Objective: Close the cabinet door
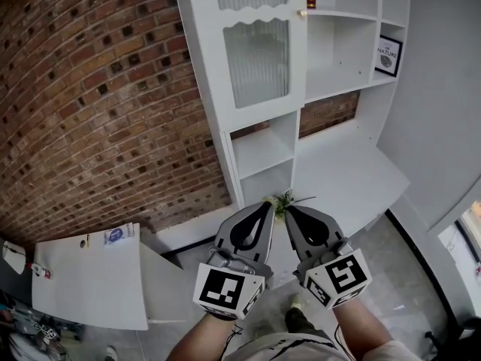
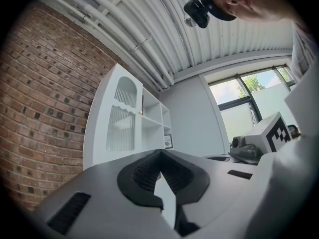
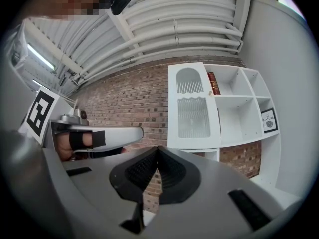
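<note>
Left gripper [image 1: 267, 204] and right gripper [image 1: 288, 210] are hanging side by side closest to me, well short of the cabinet door [image 1: 255, 59].
Both are pointing roughly level toward the white cabinet [image 1: 342, 47], forearms running parallel below them, each with its jaws pressed together on nothing. Further off, the cabinet door is sitting on the left column, lying flat against the front as far as I can tell, its small knob [image 1: 302, 12] at the right edge. I am judging it a light, stiff hinged panel with a fragile ribbed pane [image 1: 257, 65]; any contact belongs on the painted frame beside the knob, not the glass.
</note>
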### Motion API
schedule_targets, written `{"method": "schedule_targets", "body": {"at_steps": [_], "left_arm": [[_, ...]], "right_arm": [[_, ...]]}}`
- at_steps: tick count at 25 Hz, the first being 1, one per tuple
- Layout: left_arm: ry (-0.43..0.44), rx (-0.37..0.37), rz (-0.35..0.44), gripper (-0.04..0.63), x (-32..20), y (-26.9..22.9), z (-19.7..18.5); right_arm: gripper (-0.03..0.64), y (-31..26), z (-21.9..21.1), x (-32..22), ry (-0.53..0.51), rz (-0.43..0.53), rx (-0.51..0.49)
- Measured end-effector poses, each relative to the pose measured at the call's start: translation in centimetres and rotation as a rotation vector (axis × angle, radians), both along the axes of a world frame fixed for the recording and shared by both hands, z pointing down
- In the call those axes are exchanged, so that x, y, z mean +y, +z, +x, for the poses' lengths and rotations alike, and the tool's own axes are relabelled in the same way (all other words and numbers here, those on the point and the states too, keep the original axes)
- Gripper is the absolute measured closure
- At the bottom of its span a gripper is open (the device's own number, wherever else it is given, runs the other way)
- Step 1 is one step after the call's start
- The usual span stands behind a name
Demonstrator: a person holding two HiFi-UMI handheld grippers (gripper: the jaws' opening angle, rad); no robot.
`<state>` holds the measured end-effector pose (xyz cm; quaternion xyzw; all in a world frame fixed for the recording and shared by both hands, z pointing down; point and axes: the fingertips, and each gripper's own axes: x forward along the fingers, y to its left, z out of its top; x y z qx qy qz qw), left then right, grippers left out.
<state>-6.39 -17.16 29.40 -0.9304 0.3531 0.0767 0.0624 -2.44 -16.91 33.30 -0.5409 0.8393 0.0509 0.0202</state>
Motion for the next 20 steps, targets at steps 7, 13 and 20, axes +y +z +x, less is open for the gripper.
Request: {"method": "schedule_targets", "body": {"at_steps": [7, 13, 20], "left_arm": [[-0.005, 0.012, 0.008, 0.584, 1.1, -0.1, -1.6], [-0.016, 0.010, 0.026, 0.584, 1.6, -0.4, -2.5], [-0.021, 0.024, 0.019, 0.584, 2.0, -0.2, -3.7]], "right_arm": [[0.600, 0.1, -1.2, 0.8, 0.006, 0.002, 0.004], [0.600, 0.0, -2.4, 1.2, -0.003, 0.006, 0.017], [0.600, 0.1, -3.6, 1.6, -0.003, 0.002, 0.029]]}}
